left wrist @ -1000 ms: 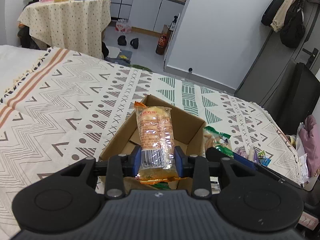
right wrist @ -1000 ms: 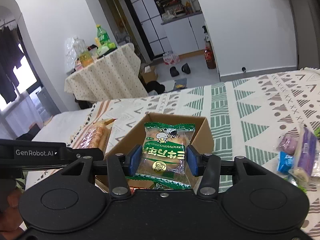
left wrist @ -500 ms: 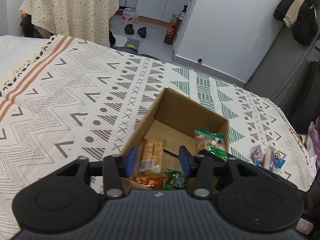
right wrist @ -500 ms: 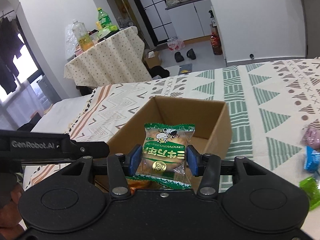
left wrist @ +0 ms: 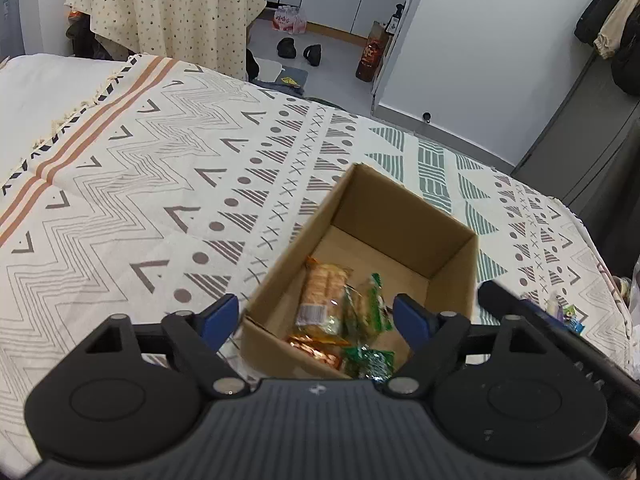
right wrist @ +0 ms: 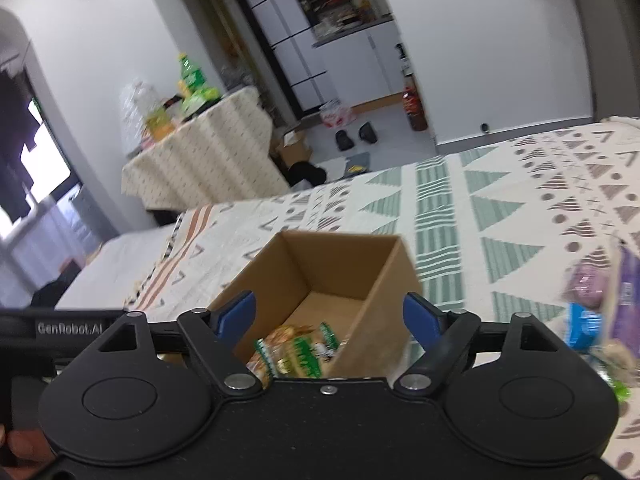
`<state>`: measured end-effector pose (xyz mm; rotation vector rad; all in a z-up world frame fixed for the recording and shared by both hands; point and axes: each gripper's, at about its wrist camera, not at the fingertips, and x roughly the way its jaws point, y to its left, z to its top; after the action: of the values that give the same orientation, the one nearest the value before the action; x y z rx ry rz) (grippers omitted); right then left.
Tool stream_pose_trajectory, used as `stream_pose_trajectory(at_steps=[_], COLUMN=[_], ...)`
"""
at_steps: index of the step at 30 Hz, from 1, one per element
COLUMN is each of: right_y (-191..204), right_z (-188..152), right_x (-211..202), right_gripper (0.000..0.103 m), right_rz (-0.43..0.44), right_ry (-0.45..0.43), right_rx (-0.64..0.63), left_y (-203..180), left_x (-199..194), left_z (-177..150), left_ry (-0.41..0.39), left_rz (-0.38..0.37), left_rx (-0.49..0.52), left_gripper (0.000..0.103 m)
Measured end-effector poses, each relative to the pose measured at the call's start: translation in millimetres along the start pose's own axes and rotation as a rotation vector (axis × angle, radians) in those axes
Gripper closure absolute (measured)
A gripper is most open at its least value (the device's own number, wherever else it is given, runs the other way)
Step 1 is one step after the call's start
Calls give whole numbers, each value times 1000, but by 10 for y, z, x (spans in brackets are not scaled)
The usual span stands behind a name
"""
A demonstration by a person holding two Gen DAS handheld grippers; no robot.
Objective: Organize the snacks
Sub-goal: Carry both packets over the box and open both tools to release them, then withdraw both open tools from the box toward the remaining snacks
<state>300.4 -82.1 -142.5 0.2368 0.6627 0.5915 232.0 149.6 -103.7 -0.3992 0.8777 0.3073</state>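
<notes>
So both claws are over the cardboard box sitting on the patterned bedspread. Left claw is spread wide with nothing between its fingers, hanging just above the near end of the box. Down inside, the orange cracker pack lies on the box floor with a couple of green packets touching it on its right. Right claw is spread wide and empty too, and from its camera you can see the green packet lying in the near corner of the box. Further right on the bedspread there's still a loose pile of snacks, purple and blue wrappers, pretty blurry. I'd say this is the tail end of a drop-off, and the next move is swinging the right claw over to that pile and pinching another packet. Those wrappers look slippery, so square up first.
</notes>
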Motion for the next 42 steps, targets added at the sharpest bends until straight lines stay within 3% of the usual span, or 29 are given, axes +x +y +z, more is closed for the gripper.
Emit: stream_pose_trajectory(at_steps=[15,31,42], right_y=[-292,-773,-1173], right_z=[-45,-194,-246], right_x=[-367,-832,-942], right_gripper=[0,0,0], right_rz=[-16,-102,-174], right_ry=[-41,-73,-82], right_rx=[19,21,79], left_y=[-360,-948,-1367], left_x=[-278,-202,-77], left_z=[-224,-543,-613], left_ry=[-36,-56,-54], left_rz=[-7,-158,-164], left_rx=[61,91,176], left_gripper=[0,0,0])
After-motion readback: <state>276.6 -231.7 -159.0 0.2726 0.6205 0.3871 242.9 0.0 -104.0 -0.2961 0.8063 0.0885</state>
